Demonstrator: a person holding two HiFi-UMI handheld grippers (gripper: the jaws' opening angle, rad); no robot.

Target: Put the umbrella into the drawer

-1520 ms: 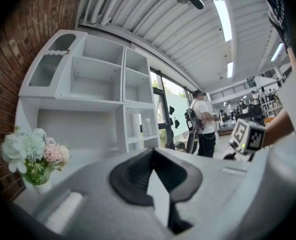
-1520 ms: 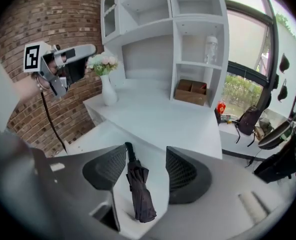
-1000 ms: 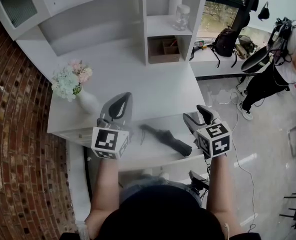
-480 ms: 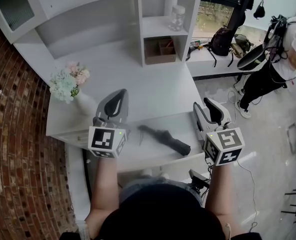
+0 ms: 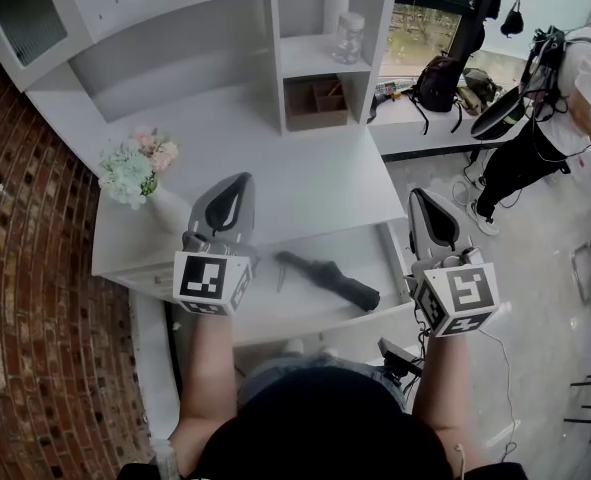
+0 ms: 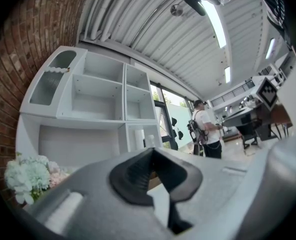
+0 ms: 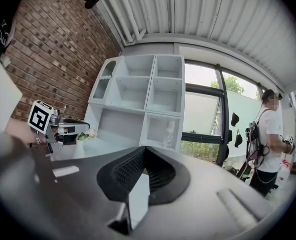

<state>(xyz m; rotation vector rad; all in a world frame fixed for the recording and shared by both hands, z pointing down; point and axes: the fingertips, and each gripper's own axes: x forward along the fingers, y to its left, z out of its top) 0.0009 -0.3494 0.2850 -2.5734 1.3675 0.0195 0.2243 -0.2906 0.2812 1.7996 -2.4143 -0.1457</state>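
Umbrella (image 5: 330, 279) lies in drawer (image 5: 271, 316) (vase (image 5: 172, 208) behind, left).

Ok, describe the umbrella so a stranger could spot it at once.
Find the white desk against the brick wall. In its open drawer at the front lies the umbrella: folded, black, lying slantwise, the only dark thing there.

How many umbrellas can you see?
1. The folded black umbrella lies in the open drawer below the white desktop. No other shows, though one could be hidden elsewhere.
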